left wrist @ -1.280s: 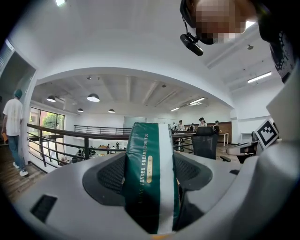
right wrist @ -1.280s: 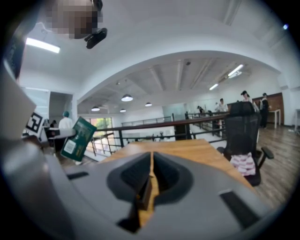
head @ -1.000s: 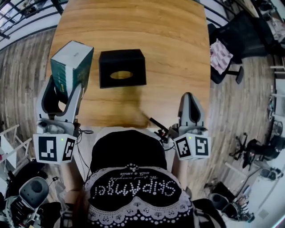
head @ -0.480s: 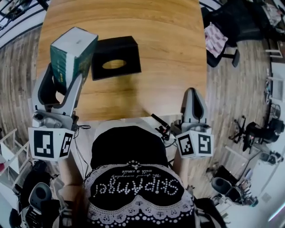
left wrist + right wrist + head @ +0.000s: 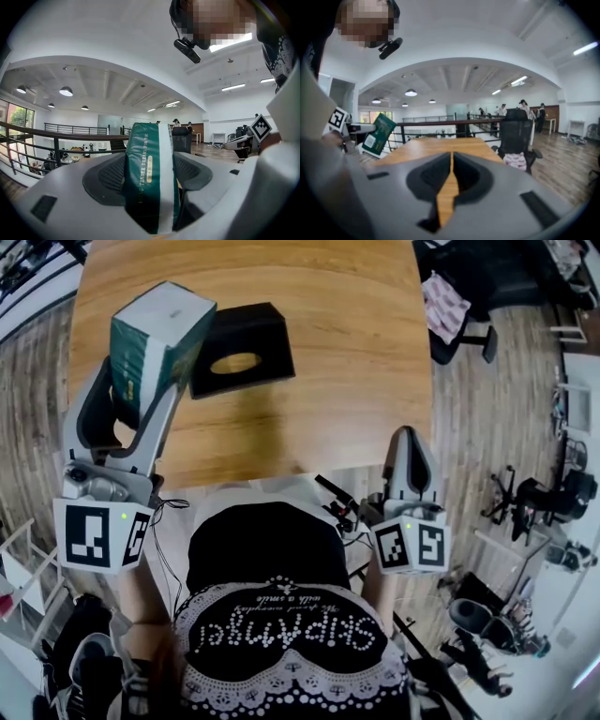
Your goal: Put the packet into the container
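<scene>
My left gripper (image 5: 141, 390) is shut on a green and white packet (image 5: 155, 338), raised above the table's left edge, just left of the black container (image 5: 239, 348) with an oval slot in its top. In the left gripper view the packet (image 5: 150, 178) stands upright between the jaws and fills the gap. The right gripper (image 5: 407, 448) is shut with nothing in it, over the table's near right corner; its jaws meet in a thin line (image 5: 451, 168). From the right gripper view the packet (image 5: 378, 134) shows far left, tilted.
The wooden table (image 5: 328, 343) stretches away from me. A black office chair (image 5: 459, 296) with a pink cloth stands off the table's right side on the wooden floor. A railing runs beyond the far left.
The left gripper has lifted the packet higher and a little to the right, closer to the container. The right gripper has stayed where it was.
</scene>
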Demonstrator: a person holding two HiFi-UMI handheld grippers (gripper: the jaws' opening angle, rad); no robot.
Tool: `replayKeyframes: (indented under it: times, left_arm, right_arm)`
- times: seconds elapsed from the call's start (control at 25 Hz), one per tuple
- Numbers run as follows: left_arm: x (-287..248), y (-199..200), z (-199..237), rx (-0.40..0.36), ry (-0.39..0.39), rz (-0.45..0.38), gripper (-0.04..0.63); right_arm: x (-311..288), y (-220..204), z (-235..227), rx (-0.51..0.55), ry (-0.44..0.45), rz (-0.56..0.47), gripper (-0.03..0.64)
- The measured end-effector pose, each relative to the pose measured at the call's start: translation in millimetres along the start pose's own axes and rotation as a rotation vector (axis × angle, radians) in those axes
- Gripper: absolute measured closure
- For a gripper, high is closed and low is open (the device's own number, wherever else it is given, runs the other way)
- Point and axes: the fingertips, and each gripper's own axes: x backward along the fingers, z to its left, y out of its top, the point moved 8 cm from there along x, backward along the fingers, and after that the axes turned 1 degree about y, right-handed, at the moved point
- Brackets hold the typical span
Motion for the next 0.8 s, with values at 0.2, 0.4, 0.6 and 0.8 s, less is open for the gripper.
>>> replayKeyframes:
  times: [0.2, 0.4, 0.6, 0.8]
  left_arm:
    - [7.5, 2.3, -10.8, -0.014, 0.009, -0.013, 0.254]
    - [9.2, 1.6, -6.2, -0.030, 0.016, 0.001, 0.255]
    - [5.7, 0.6, -8.3, -0.060, -0.013, 0.042, 0.255]
    - [4.0, 4.8, -7.5, -0.090, -0.027, 0.041, 0.255]
  right_arm:
    - [2.8, 0.0, -5.7, 0.000, 0.016, -0.031, 0.577]
    - [-6.9, -2.8, -0.6, 0.003, 0.049, -0.036, 0.577]
    - [-14.7, -5.5, 2.0, -0.009, 0.066, -0.040, 0.577]
    - [-16.1, -8.3, 3.8, -0.024, 0.074, -0.047, 0.577]
